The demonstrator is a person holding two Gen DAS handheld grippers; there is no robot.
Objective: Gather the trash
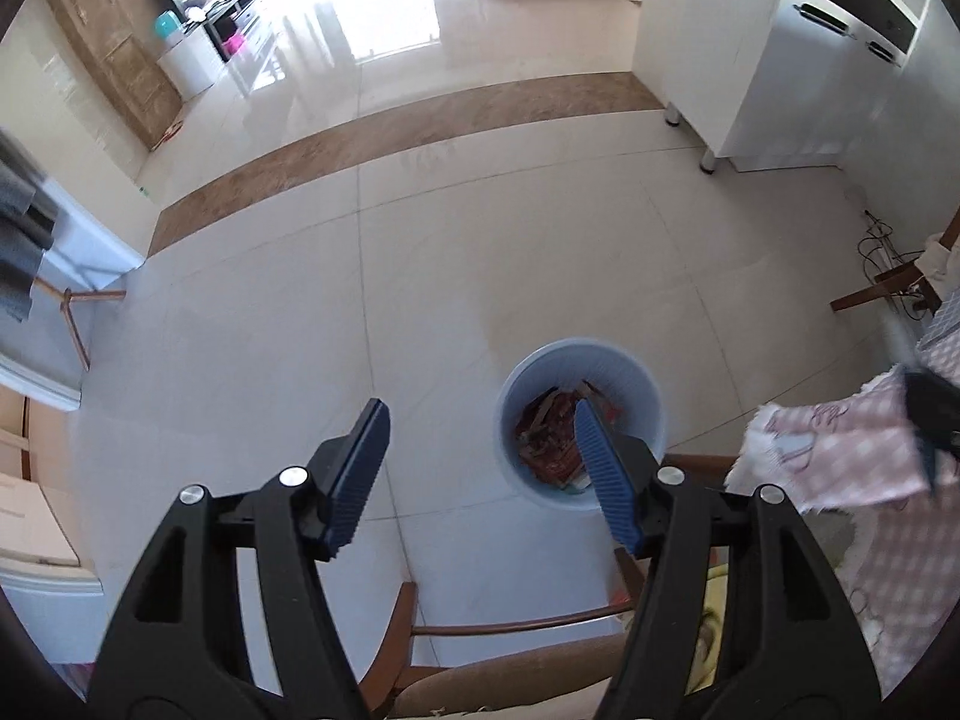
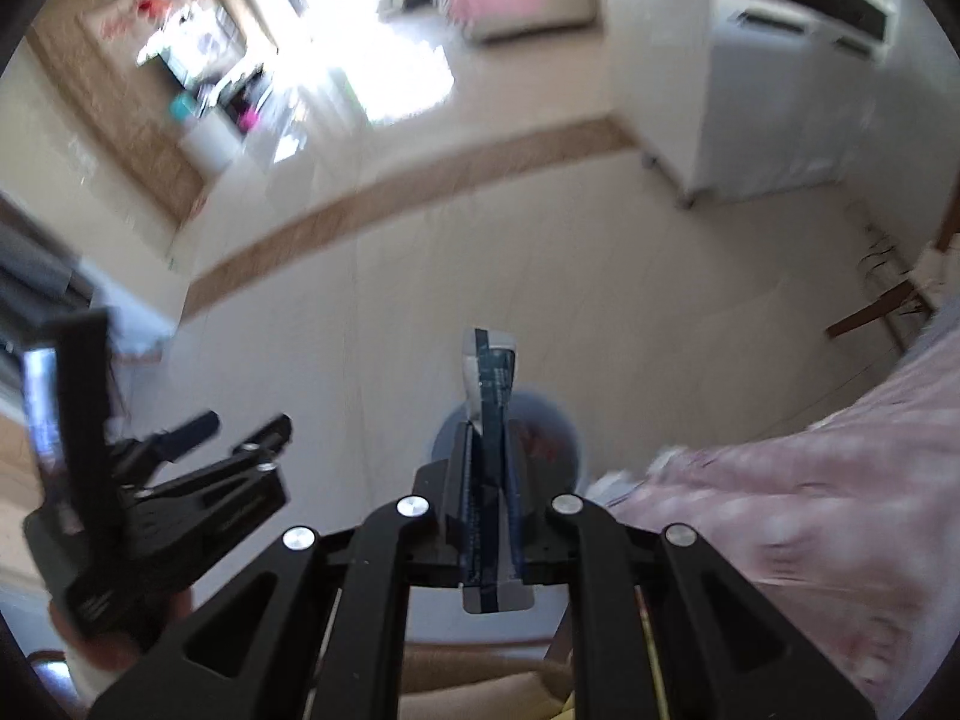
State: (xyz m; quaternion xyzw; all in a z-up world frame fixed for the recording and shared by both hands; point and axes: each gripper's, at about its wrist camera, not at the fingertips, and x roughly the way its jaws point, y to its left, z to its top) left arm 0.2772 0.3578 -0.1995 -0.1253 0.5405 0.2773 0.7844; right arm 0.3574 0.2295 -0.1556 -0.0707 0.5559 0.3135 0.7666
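A light blue trash bin [image 1: 630, 384] stands on the tiled floor and holds reddish-brown wrappers. My left gripper [image 1: 480, 414] is open and empty, high above the floor, with its right finger over the bin. In the blurred right wrist view my right gripper [image 2: 489, 420] is shut on a flat white and dark blue wrapper [image 2: 493, 372] that sticks up past the fingertips, above the bin [image 2: 561, 438]. The left gripper also shows in the right wrist view [image 2: 240, 426] at the left.
A table with a pink checked cloth [image 1: 852, 450] is at the right. A wooden chair [image 1: 492, 660] is below the grippers. White cabinets [image 1: 768, 72] stand at the far right, a drying rack [image 1: 72, 312] at the left, cables [image 1: 888, 252] by the right wall.
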